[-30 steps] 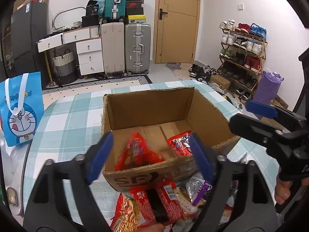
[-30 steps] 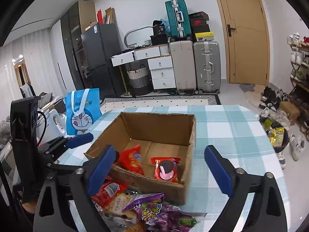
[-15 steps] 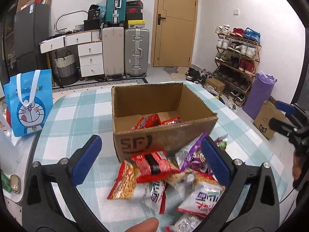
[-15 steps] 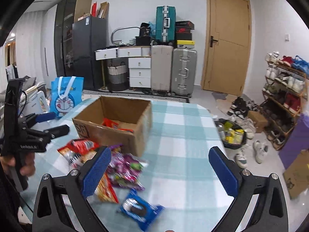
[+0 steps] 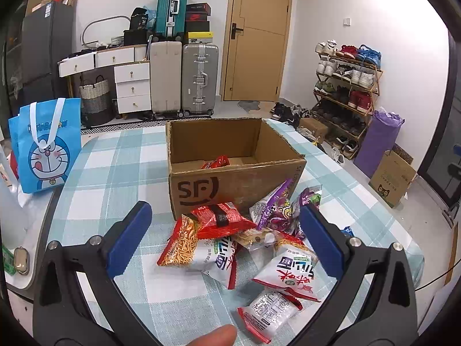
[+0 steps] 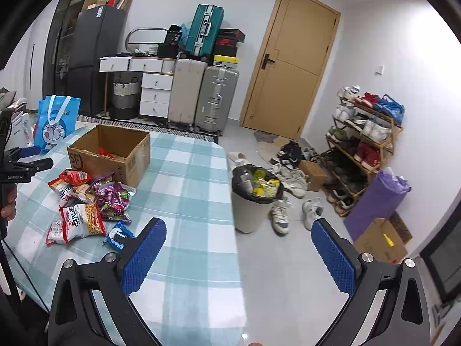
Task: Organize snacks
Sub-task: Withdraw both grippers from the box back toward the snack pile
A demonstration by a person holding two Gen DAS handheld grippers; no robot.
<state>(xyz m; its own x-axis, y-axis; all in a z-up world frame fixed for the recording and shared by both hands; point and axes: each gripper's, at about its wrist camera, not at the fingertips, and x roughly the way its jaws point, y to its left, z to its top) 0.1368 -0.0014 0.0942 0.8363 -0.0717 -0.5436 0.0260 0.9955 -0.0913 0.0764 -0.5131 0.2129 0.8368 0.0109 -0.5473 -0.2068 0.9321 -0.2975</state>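
Note:
An open cardboard box marked SF stands on the checked table, with a red packet showing inside. A pile of snack packets lies in front of the box. My left gripper hovers open above and in front of this pile, nothing between its pads. In the right wrist view the box, the pile and a blue cookie pack lie to the left. My right gripper is open and empty over the table's right edge. The left gripper shows at the far left.
A blue cartoon bag stands by the table's left edge. A lined waste bin sits on the floor right beside the table. Shoes, a shoe rack, a purple roll and a floor box lie further right. Suitcases and drawers line the back wall.
Both grippers have drawn back from the box. The left one's jaws widened and the snack pile came into view. The right one swung right, off the table's edge.

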